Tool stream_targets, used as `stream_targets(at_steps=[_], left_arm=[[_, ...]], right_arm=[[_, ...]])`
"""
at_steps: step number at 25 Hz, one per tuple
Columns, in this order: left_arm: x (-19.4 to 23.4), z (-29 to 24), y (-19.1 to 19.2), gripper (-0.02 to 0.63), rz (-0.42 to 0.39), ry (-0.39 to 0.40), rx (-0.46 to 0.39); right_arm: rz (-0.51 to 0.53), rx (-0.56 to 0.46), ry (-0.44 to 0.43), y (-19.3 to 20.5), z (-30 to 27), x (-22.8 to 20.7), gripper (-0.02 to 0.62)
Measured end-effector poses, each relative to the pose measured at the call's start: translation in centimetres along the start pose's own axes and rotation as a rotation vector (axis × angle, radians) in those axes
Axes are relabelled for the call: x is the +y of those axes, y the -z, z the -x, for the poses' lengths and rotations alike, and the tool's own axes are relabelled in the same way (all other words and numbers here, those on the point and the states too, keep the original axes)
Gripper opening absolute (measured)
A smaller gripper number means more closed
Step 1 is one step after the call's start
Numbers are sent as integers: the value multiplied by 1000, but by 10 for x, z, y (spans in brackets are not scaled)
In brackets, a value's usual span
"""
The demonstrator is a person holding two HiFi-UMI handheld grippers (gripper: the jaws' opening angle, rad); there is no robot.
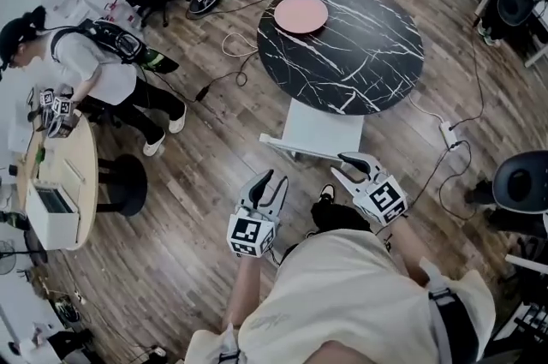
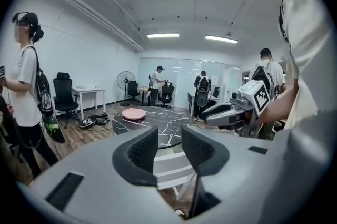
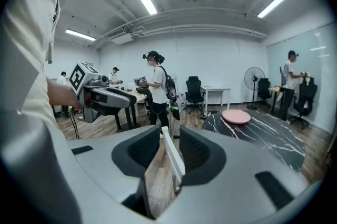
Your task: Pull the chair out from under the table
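A white chair (image 1: 321, 129) stands half under the round black marble table (image 1: 360, 54), its backrest toward me. A pink plate (image 1: 300, 14) lies on the table. My right gripper (image 1: 353, 164) is at the right end of the backrest. In the right gripper view the backrest (image 3: 172, 157) shows edge-on between the jaws, with a gap to the left pad, so my right gripper (image 3: 169, 150) is open. My left gripper (image 1: 268, 182) hovers short of the backrest's left part, open and holding nothing. The chair (image 2: 171, 165) shows through the gap of the left gripper (image 2: 169, 146).
A person (image 1: 94, 71) stands at a wooden round table (image 1: 73, 170) at the left, next to a black stool (image 1: 124, 182). Cables (image 1: 231, 45) and a power strip (image 1: 449, 135) lie on the wood floor. Black office chairs (image 1: 521, 182) stand at the right.
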State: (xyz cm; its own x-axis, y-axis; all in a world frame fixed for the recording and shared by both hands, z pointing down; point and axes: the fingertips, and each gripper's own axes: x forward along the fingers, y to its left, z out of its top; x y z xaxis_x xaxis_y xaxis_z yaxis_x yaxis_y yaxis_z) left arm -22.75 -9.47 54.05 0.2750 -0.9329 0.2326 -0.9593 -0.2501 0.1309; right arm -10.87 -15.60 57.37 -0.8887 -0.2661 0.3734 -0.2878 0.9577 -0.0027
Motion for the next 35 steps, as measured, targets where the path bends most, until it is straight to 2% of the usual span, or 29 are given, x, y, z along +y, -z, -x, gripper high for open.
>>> stream_targets(at_steps=[5,10,14,19,24,29,30,35], left_arm=[[17,-52,-18,149,-94,102,57],[34,-92,-18,149,-112,151,81],[32,-109,-6,149,-173,246,157],[33,-126,39,149,-278,402,330],[33,-122,82,149,-461,560,519],[37,-132,119,153,-763,713,659],[37,-133,127,153,-801,739,685],[31,-140,160,153,-853,852,773]], right_arm=[[-11,-26,-9,-16,-36,-42,133],[28,-26,3,-24,-56,-66,140],[83,48,12,-12,-59,-62,143],[97,182,19,18,-64,-55,149],[71,277,67,36,-65,-46,149],[136,442,14,68,-77,-35,160],[143,474,5,76,-81,-33,160],[164,609,2,107,-94,-33,166]])
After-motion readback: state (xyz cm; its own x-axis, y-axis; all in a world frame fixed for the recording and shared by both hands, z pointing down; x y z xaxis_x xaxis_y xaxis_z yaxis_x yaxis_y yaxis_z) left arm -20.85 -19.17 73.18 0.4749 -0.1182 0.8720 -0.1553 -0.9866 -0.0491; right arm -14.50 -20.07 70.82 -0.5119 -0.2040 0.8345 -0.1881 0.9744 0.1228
